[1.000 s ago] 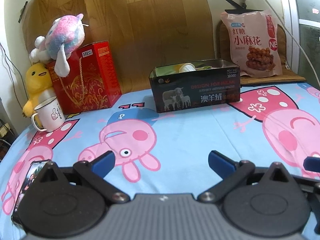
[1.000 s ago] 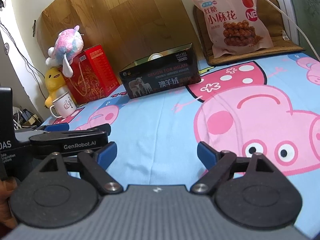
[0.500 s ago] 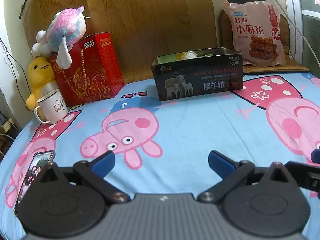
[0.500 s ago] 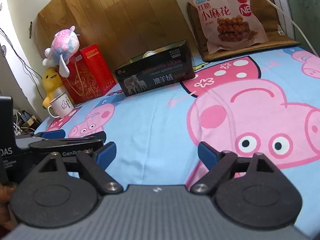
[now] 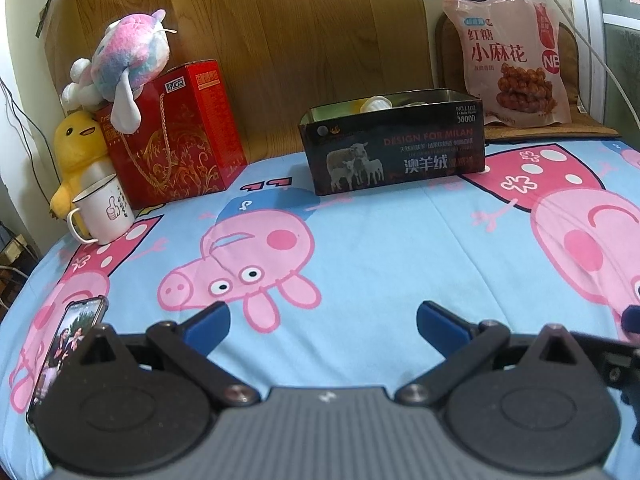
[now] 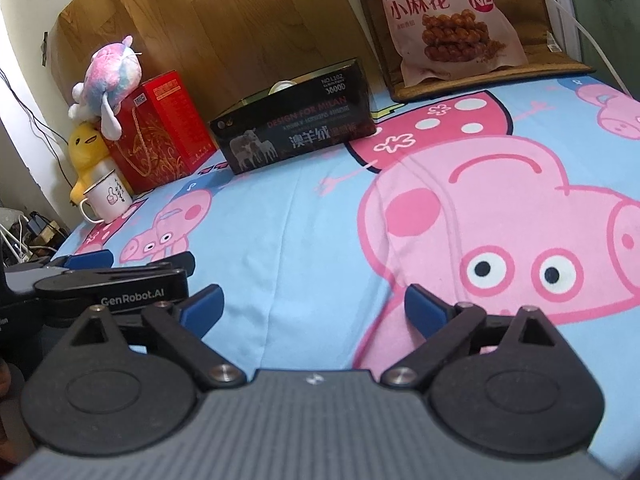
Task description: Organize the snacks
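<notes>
Left wrist view
Left gripper (image 5: 322,322): jaws spread wide over the sheet, nothing between them.
Progress: the black box (image 5: 394,148) at the back stands open-topped and already holds a few pale items, too small to name; these may be snacks put away.
Left to do: the pink snack bag (image 5: 510,60) stands propped on a brown cushion (image 5: 588,124) behind and right of the box, apart from it, outside the box.
Surroundings: red gift box (image 5: 176,136) with a plush toy (image 5: 128,66) on top, yellow duck (image 5: 78,152), white mug (image 5: 104,210) at the left; a phone (image 5: 66,350) lies just beside the left finger.

Right wrist view
Right gripper (image 6: 312,312): its jaws have just been opening and now stand wide, with only bare bedsheet (image 6: 304,220) between them.
Bag: the snack bag leans upright at the far right, well apart from the gripper.
In the way: nothing lies on the sheet between gripper and bag; the left gripper sits close on the left.
</notes>
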Available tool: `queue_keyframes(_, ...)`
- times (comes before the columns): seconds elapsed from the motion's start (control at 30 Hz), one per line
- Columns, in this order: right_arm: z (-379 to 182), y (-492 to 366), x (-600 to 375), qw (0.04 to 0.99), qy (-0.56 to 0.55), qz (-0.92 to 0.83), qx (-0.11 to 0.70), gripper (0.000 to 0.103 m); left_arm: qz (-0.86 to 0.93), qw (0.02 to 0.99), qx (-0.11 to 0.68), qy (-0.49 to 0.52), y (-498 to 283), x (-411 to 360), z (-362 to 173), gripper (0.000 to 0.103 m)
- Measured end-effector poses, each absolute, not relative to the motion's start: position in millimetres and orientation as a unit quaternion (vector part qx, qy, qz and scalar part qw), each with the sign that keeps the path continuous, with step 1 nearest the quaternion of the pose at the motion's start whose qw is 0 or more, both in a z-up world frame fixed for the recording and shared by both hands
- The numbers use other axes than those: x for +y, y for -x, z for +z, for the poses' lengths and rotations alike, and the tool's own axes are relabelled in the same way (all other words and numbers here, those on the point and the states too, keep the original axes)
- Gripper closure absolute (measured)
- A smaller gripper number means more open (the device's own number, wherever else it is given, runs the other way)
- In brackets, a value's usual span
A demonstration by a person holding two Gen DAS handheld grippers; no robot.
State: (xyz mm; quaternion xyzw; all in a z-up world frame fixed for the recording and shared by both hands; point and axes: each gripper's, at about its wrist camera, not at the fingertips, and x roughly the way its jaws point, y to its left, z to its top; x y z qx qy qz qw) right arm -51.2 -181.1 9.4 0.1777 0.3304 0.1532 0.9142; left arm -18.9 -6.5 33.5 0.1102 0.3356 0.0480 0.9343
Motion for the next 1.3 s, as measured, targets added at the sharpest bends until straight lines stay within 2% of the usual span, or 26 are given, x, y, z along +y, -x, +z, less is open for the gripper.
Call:
queue_keyframes(0.33,10,48,-178,0.916,-0.169,0.135,0.338,0.000,0.043,0.935,0.339,-0.093,18,0,36,0.000)
queue_keyframes(1.3,27,49,-176,0.930,-0.135,0.067,0.336,0.000,0.080,0.937,0.329,-0.089,31,19,56,0.000)
